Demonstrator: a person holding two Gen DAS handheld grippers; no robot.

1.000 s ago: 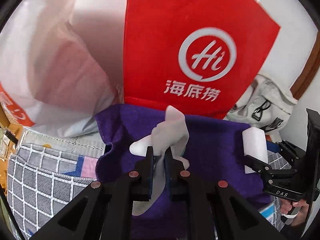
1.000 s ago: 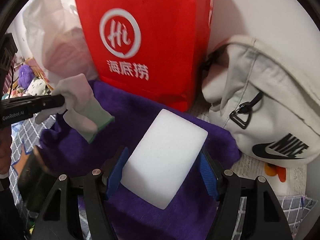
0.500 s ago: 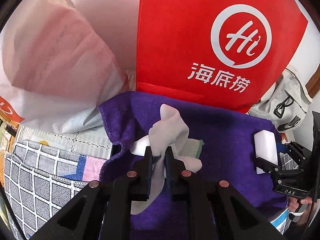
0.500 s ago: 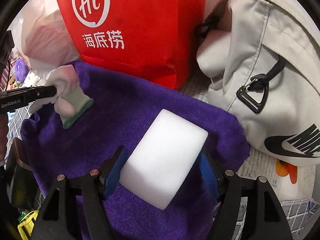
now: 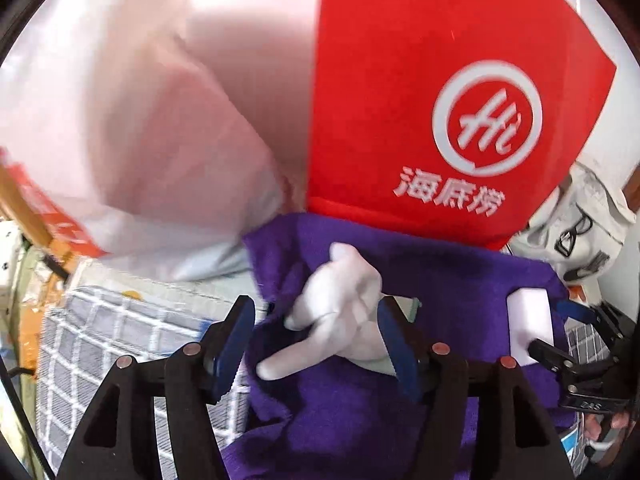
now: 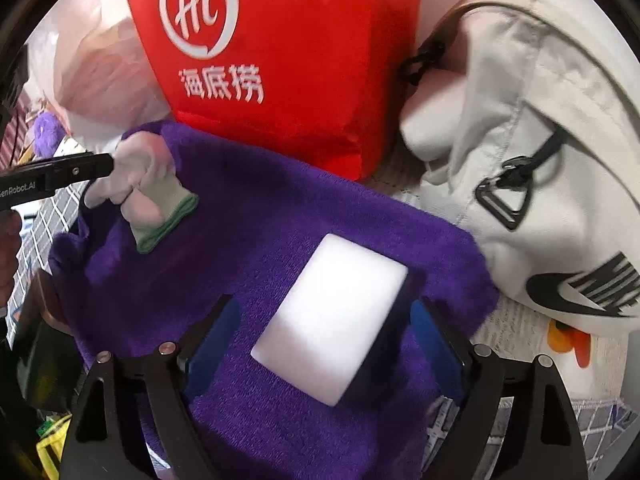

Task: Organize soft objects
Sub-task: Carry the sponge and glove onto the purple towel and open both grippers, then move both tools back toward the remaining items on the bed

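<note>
The left gripper [image 5: 316, 344] is spread wide, released, with the white glove [image 5: 344, 308] lying loose between its fingers on the purple towel [image 5: 460, 280] at lower centre of the left view. The right gripper [image 6: 324, 344] is also spread, its blue pads clear of the white sponge [image 6: 332, 320], which rests on the towel below the red bag [image 6: 280, 60]
</note>
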